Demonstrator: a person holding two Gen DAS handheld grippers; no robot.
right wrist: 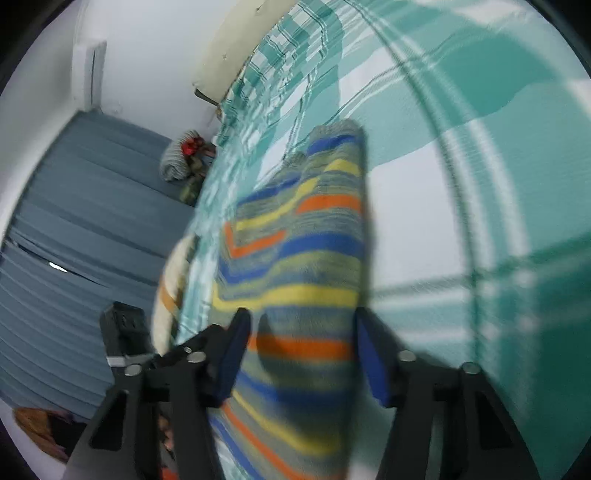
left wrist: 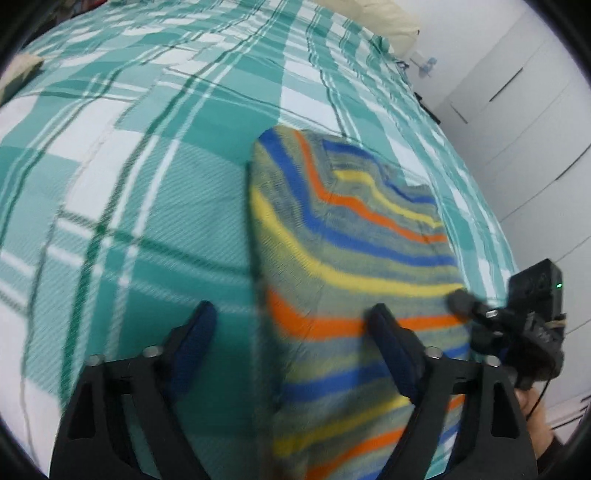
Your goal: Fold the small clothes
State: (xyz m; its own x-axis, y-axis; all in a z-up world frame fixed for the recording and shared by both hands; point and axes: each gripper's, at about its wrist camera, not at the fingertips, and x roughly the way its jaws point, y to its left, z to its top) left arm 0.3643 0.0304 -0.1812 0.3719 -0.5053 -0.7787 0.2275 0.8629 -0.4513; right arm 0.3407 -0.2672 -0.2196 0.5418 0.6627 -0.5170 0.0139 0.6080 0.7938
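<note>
A small striped garment (left wrist: 354, 236), grey-green with orange, yellow and blue bands, lies folded into a long narrow strip on the teal plaid bedspread (left wrist: 147, 184). My left gripper (left wrist: 295, 332) hovers open over its near end. The garment's left edge runs between the fingers, and the right finger (left wrist: 391, 343) is over the cloth. My right gripper (right wrist: 303, 350) straddles the same garment (right wrist: 303, 258) across its width, one blue pad at each long edge, and I see no squeeze on the cloth. The right gripper's black housing (left wrist: 532, 295) shows at the garment's right edge.
A cream pillow (left wrist: 373, 18) lies at the head of the bed, beside white wardrobe doors (left wrist: 517, 110). Off the bed's edge are a blue-grey ribbed surface (right wrist: 92, 221) and a bundle of clothes (right wrist: 184, 158). A cream and orange cloth (right wrist: 173, 288) hangs at that edge.
</note>
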